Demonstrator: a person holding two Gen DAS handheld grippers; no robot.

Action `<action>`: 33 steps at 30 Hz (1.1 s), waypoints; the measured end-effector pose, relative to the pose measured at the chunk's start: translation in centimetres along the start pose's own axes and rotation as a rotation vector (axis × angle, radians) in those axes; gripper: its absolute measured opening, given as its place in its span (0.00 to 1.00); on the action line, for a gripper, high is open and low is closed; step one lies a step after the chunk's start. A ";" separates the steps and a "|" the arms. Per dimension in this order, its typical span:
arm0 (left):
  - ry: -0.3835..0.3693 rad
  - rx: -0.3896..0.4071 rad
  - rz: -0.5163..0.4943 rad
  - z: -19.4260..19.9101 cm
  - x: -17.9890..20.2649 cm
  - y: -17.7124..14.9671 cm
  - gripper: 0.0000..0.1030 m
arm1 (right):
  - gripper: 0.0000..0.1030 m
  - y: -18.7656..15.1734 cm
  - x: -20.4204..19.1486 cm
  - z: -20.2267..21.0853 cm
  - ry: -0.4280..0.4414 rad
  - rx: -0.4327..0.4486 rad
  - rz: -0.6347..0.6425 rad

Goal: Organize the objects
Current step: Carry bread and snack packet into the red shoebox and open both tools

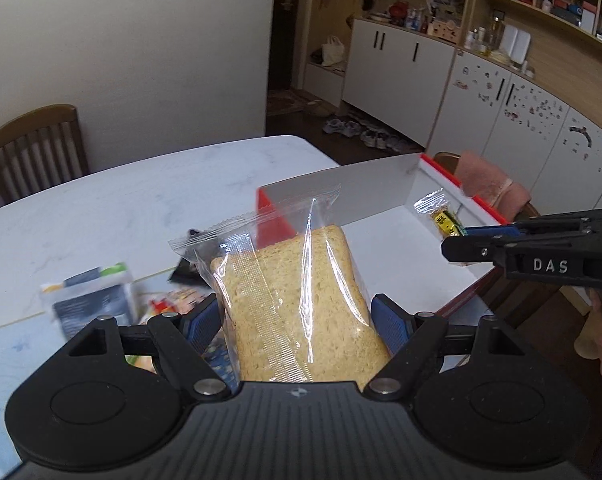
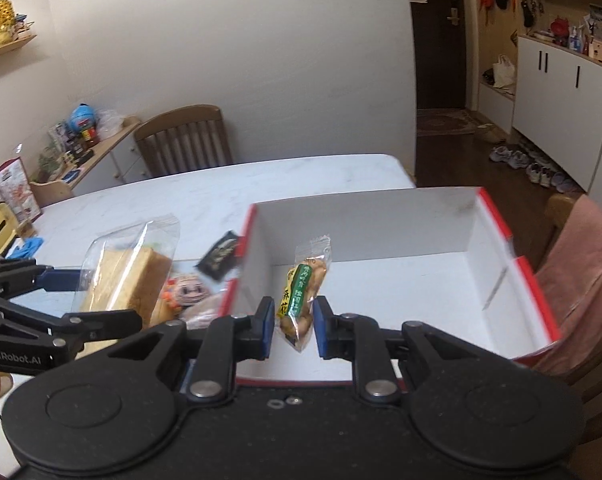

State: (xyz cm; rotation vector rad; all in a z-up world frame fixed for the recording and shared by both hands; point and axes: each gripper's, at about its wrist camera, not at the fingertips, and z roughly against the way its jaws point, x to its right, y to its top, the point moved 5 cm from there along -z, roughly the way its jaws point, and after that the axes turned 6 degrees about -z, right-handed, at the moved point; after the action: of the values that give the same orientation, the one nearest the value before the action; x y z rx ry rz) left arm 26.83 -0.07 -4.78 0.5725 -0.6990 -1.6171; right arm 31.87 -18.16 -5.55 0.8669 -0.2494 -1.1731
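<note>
My left gripper (image 1: 297, 316) is shut on a clear bag of sliced bread (image 1: 297, 300) and holds it above the table, just left of a red box with a white inside (image 1: 401, 264). The bread also shows in the right wrist view (image 2: 125, 280). My right gripper (image 2: 289, 320) is shut on a small packet of peanuts (image 2: 301, 296) with a green and yellow label, held over the box's inside (image 2: 401, 292). The right gripper shows in the left wrist view (image 1: 457, 236) with the packet (image 1: 441, 216).
Several snack packets lie on the white table left of the box: a black sachet (image 2: 219, 256), a cartoon-face packet (image 2: 185, 290), a dark pack (image 1: 93, 300). Wooden chairs stand at the far side (image 2: 185, 140) and right, one with a pink cloth (image 2: 581, 256).
</note>
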 end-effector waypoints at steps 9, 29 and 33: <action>-0.037 -0.050 -0.070 -5.5 3.8 4.3 0.78 | 0.19 0.1 5.0 -2.1 -0.047 -0.029 -0.007; -0.042 -0.329 -0.147 -20.7 7.2 4.5 0.76 | 0.19 -1.2 9.5 -9.9 -0.108 -0.277 0.087; -0.049 -0.395 -0.148 -22.0 7.4 4.1 0.76 | 0.19 -1.7 9.5 -10.9 -0.129 -0.324 0.115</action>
State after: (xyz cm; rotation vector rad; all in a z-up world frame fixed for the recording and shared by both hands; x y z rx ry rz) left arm 44.09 -10.46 -17.03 0.3018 -0.3613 -1.8522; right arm 40.87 -21.66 -16.36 0.4872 -0.2042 -1.1248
